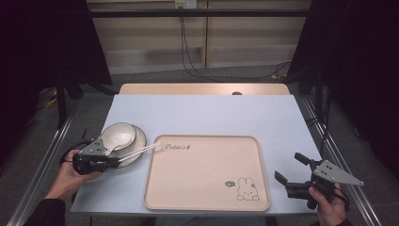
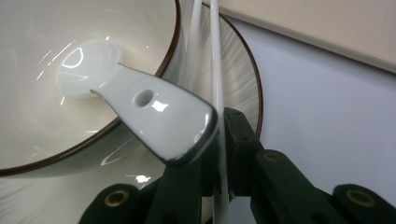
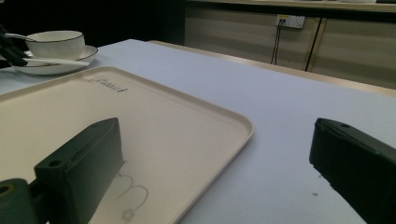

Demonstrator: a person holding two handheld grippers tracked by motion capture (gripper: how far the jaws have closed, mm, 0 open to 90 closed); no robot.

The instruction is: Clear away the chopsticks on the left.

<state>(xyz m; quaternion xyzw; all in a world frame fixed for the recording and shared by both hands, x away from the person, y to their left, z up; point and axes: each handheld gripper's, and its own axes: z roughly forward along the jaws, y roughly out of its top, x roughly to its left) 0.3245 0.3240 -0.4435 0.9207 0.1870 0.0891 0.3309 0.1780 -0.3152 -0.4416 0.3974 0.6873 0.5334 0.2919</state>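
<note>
A white bowl [image 1: 118, 135] with a dark rim stands on a white plate [image 1: 139, 141] at the table's left. A white ceramic spoon [image 2: 140, 107] lies in the bowl [image 2: 42, 60], its handle over the rim. My left gripper [image 1: 114, 160] is shut on white chopsticks [image 1: 139, 150] that lie across the plate towards the tray. In the left gripper view one chopstick [image 2: 217, 84] runs between the jaws of the left gripper [image 2: 219, 140]; the second vanishes beneath the spoon handle. My right gripper [image 1: 288, 166] stands open at the table's right with nothing between its fingers.
A beige tray [image 1: 207, 188] with a rabbit drawing sits bare at the middle front, its corner just right of the plate. The right gripper [image 3: 215, 158] hovers over the tray's right edge [image 3: 233, 126]. Light blue table [image 1: 211, 113] extends behind; metal rails flank both sides.
</note>
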